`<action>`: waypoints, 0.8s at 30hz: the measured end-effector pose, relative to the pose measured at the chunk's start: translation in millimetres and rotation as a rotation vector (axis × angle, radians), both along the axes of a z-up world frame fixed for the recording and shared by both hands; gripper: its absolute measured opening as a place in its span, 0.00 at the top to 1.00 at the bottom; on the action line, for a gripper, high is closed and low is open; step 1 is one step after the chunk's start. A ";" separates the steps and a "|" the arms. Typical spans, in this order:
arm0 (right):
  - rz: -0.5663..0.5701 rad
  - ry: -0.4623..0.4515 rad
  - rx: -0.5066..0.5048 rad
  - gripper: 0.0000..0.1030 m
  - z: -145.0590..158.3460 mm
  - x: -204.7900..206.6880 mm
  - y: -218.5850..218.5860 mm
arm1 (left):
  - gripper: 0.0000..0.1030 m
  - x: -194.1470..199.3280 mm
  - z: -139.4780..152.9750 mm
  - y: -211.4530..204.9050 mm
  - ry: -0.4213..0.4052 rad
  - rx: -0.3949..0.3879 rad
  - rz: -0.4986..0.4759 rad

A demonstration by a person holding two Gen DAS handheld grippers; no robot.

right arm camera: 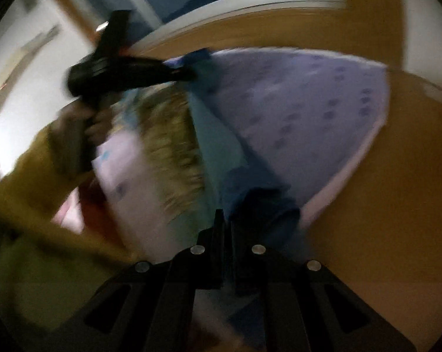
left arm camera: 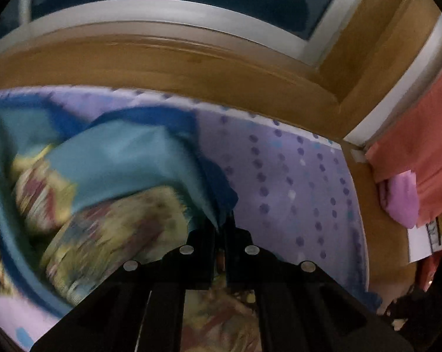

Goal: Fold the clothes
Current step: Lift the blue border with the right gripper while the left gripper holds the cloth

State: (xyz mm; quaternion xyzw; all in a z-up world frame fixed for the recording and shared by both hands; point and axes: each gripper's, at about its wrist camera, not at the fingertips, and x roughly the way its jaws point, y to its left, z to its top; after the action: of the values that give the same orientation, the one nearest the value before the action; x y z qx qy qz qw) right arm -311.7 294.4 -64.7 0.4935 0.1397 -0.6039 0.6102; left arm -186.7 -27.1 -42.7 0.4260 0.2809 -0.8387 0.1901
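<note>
Both grippers are clamped tight on the blue garment [left arm camera: 124, 152], a teal-and-blue thing with a yellowish print, which is bunched up over the left part of the lilac dotted sheet [left arm camera: 294, 176] near its far edge. The left gripper [left arm camera: 222, 223] has its jaws pinched shut on a dark blue edge of it, and the right gripper [right arm camera: 227, 223] is closed on another dark blue bit down by the sheet's near right edge. In the right wrist view the left gripper [right arm camera: 188, 74] also shows up by the sheet's far corner, all pretty blurry.
</note>
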 end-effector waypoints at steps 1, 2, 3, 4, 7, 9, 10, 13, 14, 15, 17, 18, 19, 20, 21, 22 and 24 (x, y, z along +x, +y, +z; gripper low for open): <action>0.041 -0.034 -0.002 0.98 3.4 4.5 2.7 | 0.96 14.9 5.4 -0.9 0.011 0.010 0.020; 0.076 -0.059 0.002 0.98 5.0 8.2 2.6 | 0.96 28.7 10.1 -1.3 0.021 0.017 0.038; 0.103 -0.074 0.014 0.98 4.8 11.1 -0.6 | 0.96 38.2 12.4 0.2 0.024 0.015 0.050; 0.130 -0.089 0.027 0.97 4.5 14.0 -3.7 | 0.96 48.9 14.9 0.3 0.020 0.004 0.068; 0.184 -0.103 0.091 0.97 4.4 15.8 -4.9 | 0.96 77.5 22.7 0.7 0.008 -0.014 0.123; 0.177 -0.081 0.109 0.97 10.9 12.1 -5.4 | 0.96 97.6 20.8 0.8 0.000 0.013 0.156; 0.170 -0.078 0.085 0.97 19.0 6.2 -4.3 | 0.96 102.8 17.4 2.2 -0.005 0.018 0.167; 0.138 -0.080 -0.008 0.88 43.5 -10.6 -7.9 | 0.96 119.5 6.0 6.1 -0.016 0.040 0.204; 0.125 -0.079 -0.044 0.81 48.6 -14.9 -14.3 | 0.96 124.8 2.0 7.3 -0.017 0.051 0.217; 0.114 -0.072 -0.070 0.59 52.2 -17.2 -22.1 | 0.96 126.9 -0.6 8.6 -0.013 0.062 0.223; 0.136 -0.028 -0.086 0.39 49.4 -7.2 -41.3 | 0.96 131.2 -5.9 11.2 -0.002 0.081 0.236; 0.154 -0.004 -0.092 0.39 46.9 -0.3 -51.0 | 0.96 132.4 -6.6 12.8 0.002 0.083 0.237; 0.178 0.026 -0.096 0.39 42.0 8.6 -59.7 | 0.96 133.5 -6.8 14.5 0.009 0.084 0.238; 0.210 0.071 -0.098 0.39 37.1 19.0 -65.9 | 0.96 134.6 -6.7 16.0 0.015 0.084 0.240; 0.239 0.130 -0.094 0.39 33.6 27.8 -69.3 | 0.96 135.4 -5.8 16.5 0.019 0.085 0.241; 0.263 0.195 -0.084 0.40 28.6 35.8 -71.6 | 0.96 136.8 -5.2 17.2 0.026 0.086 0.243; 0.299 0.309 -0.062 0.41 17.2 49.7 -75.1 | 0.96 139.1 -3.7 18.2 0.037 0.088 0.245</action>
State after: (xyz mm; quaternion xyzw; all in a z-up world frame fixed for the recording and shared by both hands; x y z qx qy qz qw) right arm -262.0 219.3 -47.5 0.3497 0.2847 -0.5792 0.6791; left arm -47.6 -8.9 -46.4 0.3809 0.3708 -0.8039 0.2670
